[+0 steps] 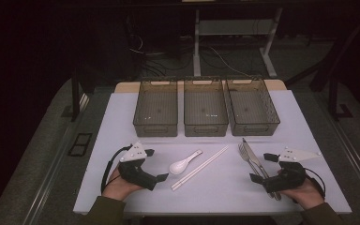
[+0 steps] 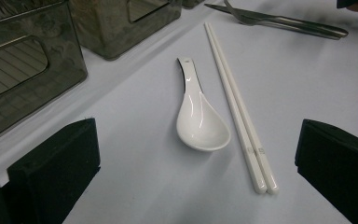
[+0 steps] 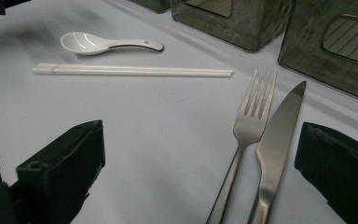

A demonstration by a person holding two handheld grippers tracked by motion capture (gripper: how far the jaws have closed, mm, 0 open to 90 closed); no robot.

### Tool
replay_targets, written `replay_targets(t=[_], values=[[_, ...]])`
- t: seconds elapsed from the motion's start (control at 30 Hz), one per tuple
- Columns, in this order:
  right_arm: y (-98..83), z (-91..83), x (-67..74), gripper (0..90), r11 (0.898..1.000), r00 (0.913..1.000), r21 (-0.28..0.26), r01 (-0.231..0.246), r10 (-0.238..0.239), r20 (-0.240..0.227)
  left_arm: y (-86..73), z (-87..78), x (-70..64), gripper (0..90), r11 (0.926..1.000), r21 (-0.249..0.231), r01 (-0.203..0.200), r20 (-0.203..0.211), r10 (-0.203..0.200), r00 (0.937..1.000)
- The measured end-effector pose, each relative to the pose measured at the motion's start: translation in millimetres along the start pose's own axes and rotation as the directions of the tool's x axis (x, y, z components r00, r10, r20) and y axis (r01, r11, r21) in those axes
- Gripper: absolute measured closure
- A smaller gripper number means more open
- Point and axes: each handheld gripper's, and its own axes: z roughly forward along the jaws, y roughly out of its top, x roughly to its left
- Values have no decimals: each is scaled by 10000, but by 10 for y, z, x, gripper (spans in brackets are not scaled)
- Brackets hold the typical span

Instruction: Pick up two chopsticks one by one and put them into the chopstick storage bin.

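- Low over a white table (image 1: 122, 112), the left gripper (image 1: 155, 165) rests at the near left, held in a person's hand, its black jaws spread wide with nothing between them.
- Across the table, the right gripper (image 1: 258, 167) sits at the near right in the person's other hand, jaws likewise wide apart and gripping nothing.
- Just ahead of the left gripper lies a white ceramic spoon (image 2: 199, 116), bowl facing up and nearest the jaws, handle pointing away toward the bins.
- Beside the spoon, a pair of white chopsticks (image 2: 237, 109) lies side by side and touching, running at a slant across the middle of the table.
- Between the right gripper's open jaws, as seen in the right gripper view, lie a metal fork (image 3: 249, 128) and a metal knife (image 3: 278, 135), close together and roughly parallel; neither pad touches them.
- In the high view the handles of the fork and knife run back under the right gripper, while the tines and blade tip point toward the bins.
- At the far side of the table stand three smoky, see-through bins (image 1: 206, 123) in a row, set close to one another, each with a cut-out handle in its end wall.
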Motion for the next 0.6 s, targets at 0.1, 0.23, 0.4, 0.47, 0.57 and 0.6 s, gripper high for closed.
replay_targets(t=[0.1, 0.23, 0.4, 0.47, 0.57, 0.6], values=[[-1, -1, -5, 17, 10000, 10000, 28, -37, 37, -22, 1, 7, 0, 0, 9999, 106, -27, -4, 27, 10000], [1, -4, -13, 17, 9999, 9999, 47, -92, 93, -63, 11, 17, -4, 0, 9998, 180, -81, -7, 81, 10000], [0, -1, -8, 17, 9998, 9998, 111, -188, 188, -55, 33, 8, -11, 0, 9995, 266, -175, -88, 177, 9998], [0, -3, -8, 17, 9999, 9999, 81, -101, 101, -22, 46, 12, -11, 0, 9996, 230, -152, -77, 154, 9999], [14, -9, 0, 17, 10000, 10000, 6, -78, 78, -6, 68, 15, -17, 0, 9995, 276, -169, -5, 169, 9999], [16, -9, 3, 17, 10000, 10000, 13, -94, 94, -1, 73, 19, -20, 0, 9996, 236, -139, -3, 139, 9999]])
